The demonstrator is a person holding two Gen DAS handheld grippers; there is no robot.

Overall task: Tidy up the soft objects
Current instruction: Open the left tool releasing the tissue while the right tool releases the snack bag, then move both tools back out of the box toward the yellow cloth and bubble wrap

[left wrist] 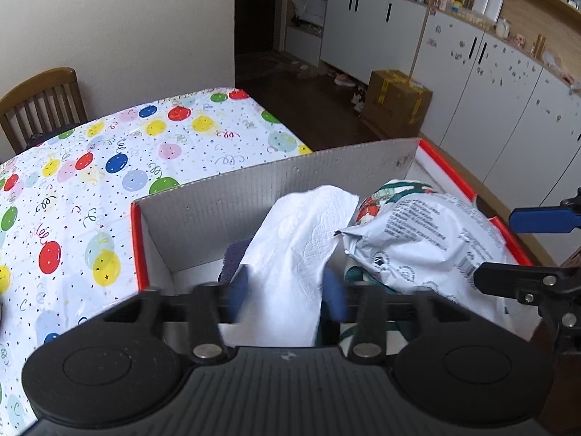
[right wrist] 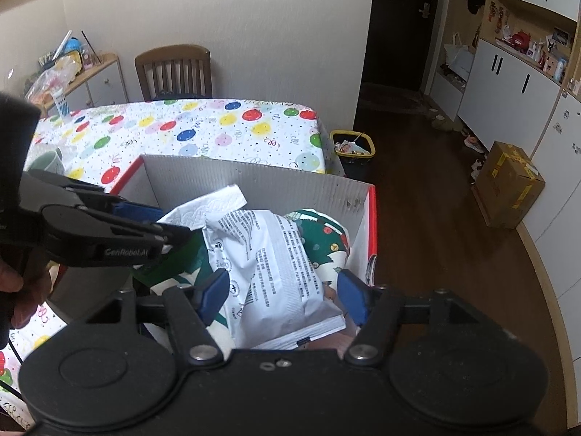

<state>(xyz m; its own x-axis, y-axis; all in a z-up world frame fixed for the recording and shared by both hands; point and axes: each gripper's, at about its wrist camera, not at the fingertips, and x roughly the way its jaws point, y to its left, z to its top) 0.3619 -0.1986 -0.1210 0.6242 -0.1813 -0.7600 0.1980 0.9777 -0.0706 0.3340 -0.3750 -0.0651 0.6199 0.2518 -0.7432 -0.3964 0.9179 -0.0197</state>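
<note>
Tablecloth (left wrist: 109, 167), white plastic with coloured balloon print, fills the left half of the left wrist view; brown wooden slat-back chair (left wrist: 40, 103) at upper left behind it. Open cardboard box with red outer sides and grey corrugated inner walls (left wrist: 254, 189) sits at centre frame on the table. Inside, left to right: dark purple cloth (left wrist: 232, 258) low against the box floor, mostly hidden; white embossed paper towel (left wrist: 301, 247) standing up through the middle; white printed plastic pouch (left wrist: 428, 239) lying over a green, red and white patterned fabric item (left wrist: 385, 196) at right. Left gripper (left wrist: 287, 290) straddles the paper towel, blue pads on either side, jaws parted; whether the pads press on it cannot be told through the blur. In the right wrist view, right gripper (right wrist: 283, 298) has its blue fingers spread either side of the pouch, gap visible on the right side, not clamping. Brown cardboard parcel (right wrist: 508, 185) on the wooden floor, right of frame.
</note>
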